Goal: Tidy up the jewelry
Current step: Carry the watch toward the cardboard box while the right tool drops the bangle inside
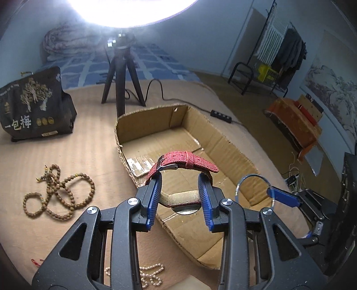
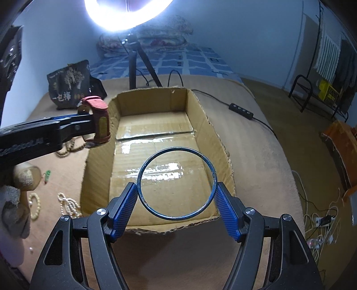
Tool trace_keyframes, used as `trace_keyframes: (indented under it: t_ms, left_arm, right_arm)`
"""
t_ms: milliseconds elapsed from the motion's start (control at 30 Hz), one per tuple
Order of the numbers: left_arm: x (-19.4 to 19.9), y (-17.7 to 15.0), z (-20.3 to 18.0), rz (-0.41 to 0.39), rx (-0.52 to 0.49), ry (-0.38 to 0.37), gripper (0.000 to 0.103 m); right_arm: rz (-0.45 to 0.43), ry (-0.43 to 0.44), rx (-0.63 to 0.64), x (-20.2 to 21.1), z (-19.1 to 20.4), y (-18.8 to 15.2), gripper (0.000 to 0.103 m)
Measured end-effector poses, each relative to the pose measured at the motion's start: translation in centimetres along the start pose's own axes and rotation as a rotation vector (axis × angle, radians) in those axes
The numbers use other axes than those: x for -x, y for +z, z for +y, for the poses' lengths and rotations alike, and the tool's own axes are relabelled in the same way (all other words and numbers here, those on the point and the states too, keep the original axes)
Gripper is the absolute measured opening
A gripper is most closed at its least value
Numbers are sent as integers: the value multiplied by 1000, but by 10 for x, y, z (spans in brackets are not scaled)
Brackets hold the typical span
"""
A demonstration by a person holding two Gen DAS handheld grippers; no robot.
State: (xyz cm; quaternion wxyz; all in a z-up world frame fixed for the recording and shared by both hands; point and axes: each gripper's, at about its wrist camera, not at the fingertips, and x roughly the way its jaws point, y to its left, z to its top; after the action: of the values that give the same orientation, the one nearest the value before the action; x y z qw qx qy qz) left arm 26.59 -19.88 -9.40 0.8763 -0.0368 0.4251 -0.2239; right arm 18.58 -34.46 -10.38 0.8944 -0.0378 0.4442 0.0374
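We see the left gripper (image 1: 181,178) with its jaws clenched on a red watch (image 1: 183,164), the strap looped up over the fingertips and the buckle on top. It hangs above the near left part of an open cardboard box (image 1: 225,138) that sits on a beige tabletop (image 1: 84,142). From the right wrist view the watch (image 2: 99,120) is at the box's left wall, over its rim.

The right gripper (image 2: 176,191) has its jaws grasping a thin blue bangle (image 2: 176,154) by its two sides, the ring standing over the near half of the box (image 2: 198,111). In the left view the bangle (image 1: 254,177) is just right of the watch.

The box holds nothing we can make out but shiny tape on its floor.

Left of the box, on the tabletop, lie brown beads (image 1: 55,191) and, nearer, pearls (image 2: 69,205). A dark bag (image 1: 35,104) stands behind them, and a tripod (image 1: 121,73) beside it under a bright ring light (image 2: 129,13)
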Motion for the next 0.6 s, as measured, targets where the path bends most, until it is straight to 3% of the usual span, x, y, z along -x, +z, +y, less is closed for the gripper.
trace_keyframes:
  t_ms: [233,500,533,600]
  left_arm:
    - [-22,-3,4,86,-2,49,34]
    - [-14,-5,5,51,-5,31,34]
    - [-13,-5,5,41,-6,18,23]
    - [-13,-3,3,47,-11,19,6]
  right_arm:
    - [2,-4,-39,-2,-11,0,71]
    - [-17,4,-62,5,-19,4,69]
    - [-24,4,-71,7,-22,4,65]
    - [-23,-1,-82,9,-26,5,47]
